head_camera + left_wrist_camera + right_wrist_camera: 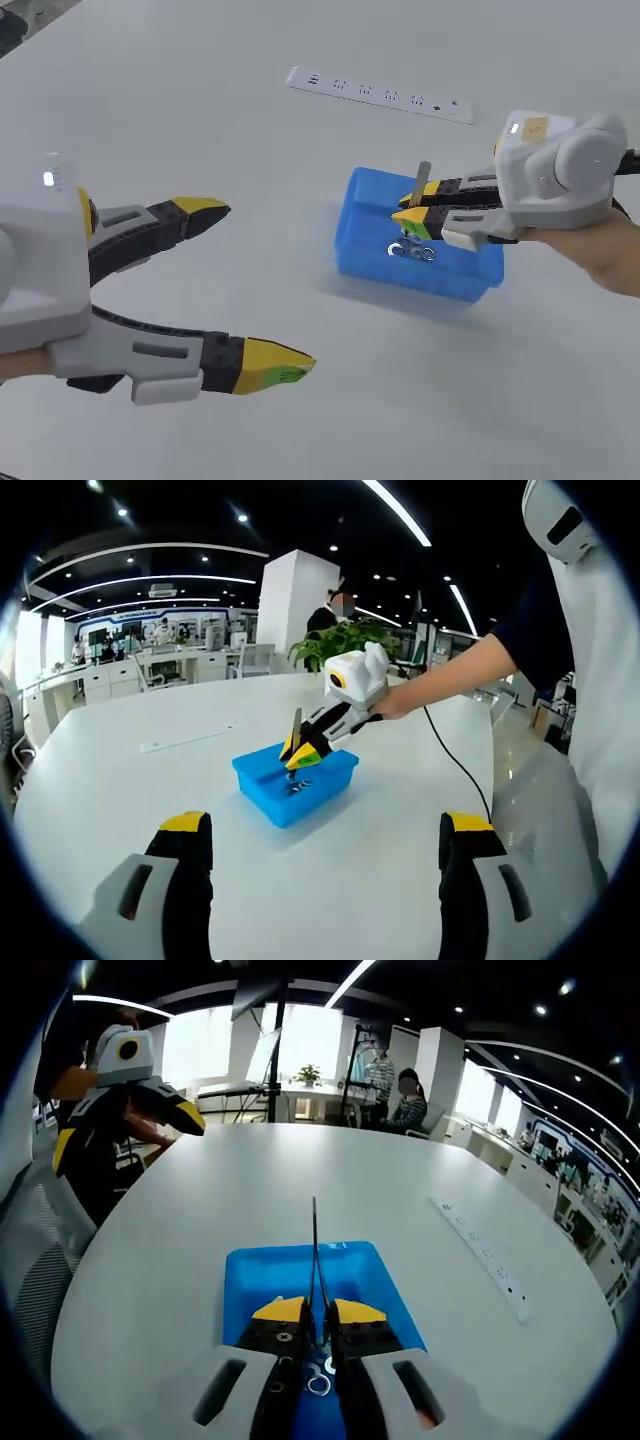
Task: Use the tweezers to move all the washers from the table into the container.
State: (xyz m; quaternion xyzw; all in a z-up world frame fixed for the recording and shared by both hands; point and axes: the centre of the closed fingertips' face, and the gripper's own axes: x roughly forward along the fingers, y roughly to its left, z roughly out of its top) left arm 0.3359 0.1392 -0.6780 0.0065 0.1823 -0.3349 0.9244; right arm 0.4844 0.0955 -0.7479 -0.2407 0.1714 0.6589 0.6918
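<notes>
Two tools, right tool (408,219) clamping upright tweezers (422,182) over container (450,278), left tool (252,288) wide open, empty

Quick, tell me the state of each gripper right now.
Left gripper: jaws open, holding nothing.
Right gripper: jaws shut on the tweezers, above the blue container.

White power strip (380,97) lying flat, upper centre of the head view, slanting down to the right. Leafy green plant (345,640) in the upper centre of the left gripper view, just right of a white pillar (290,610), under long ceiling lights (400,510). Grey mesh chair (40,1260) at the left edge of the right gripper view, two people (395,1095) near its top centre.
</notes>
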